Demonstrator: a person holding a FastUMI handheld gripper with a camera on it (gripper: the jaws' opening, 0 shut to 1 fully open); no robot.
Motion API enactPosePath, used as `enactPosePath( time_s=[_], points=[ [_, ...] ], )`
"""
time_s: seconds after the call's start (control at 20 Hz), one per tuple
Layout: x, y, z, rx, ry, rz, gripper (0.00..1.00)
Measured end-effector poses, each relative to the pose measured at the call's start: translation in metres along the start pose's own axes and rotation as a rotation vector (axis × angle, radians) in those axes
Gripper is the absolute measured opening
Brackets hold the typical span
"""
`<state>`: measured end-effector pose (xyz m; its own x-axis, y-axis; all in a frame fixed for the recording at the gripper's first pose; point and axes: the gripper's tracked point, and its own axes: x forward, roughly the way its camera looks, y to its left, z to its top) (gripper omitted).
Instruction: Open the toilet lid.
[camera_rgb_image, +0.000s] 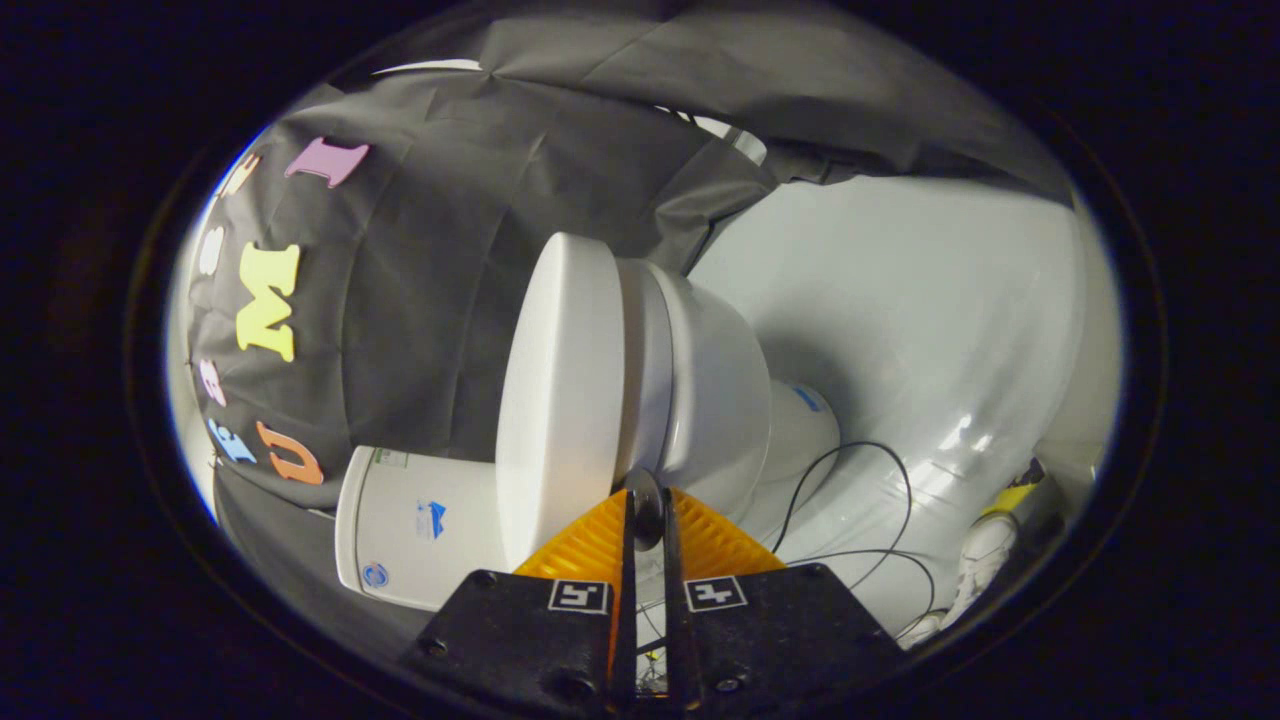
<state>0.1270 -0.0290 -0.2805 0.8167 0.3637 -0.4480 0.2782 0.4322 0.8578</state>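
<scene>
The view is rolled, so the white toilet appears on its side. Its lid (560, 400) lies flat against the seat (645, 360), with the bowl (725, 400) beyond and the tank (420, 520) on the lid's far side. My gripper (646, 497) is at the lid's front rim, right on the seam between lid and seat. Its fingers (690, 535) stand almost together, with a small round grey tab (646, 508) pinched between them at that rim.
Black cloth wall (450, 250) hangs behind the tank. The glossy white floor (900, 300) spreads out past the bowl, with thin black cables (860, 500) looping over it. A white shoe (985, 555) and a yellow item (1010, 497) lie at the floor's edge.
</scene>
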Motion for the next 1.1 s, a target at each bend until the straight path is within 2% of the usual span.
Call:
enactPosePath(
  time_s=[0.4,0.6,1.1],
  points=[
    [0.001,0.004,0.002,0.030,-0.003,-0.005,0.11],
    [0.001,0.008,0.000,0.017,-0.001,-0.045,0.11],
    [-0.004,0.022,-0.003,0.027,-0.001,-0.021,0.06]
  ],
)
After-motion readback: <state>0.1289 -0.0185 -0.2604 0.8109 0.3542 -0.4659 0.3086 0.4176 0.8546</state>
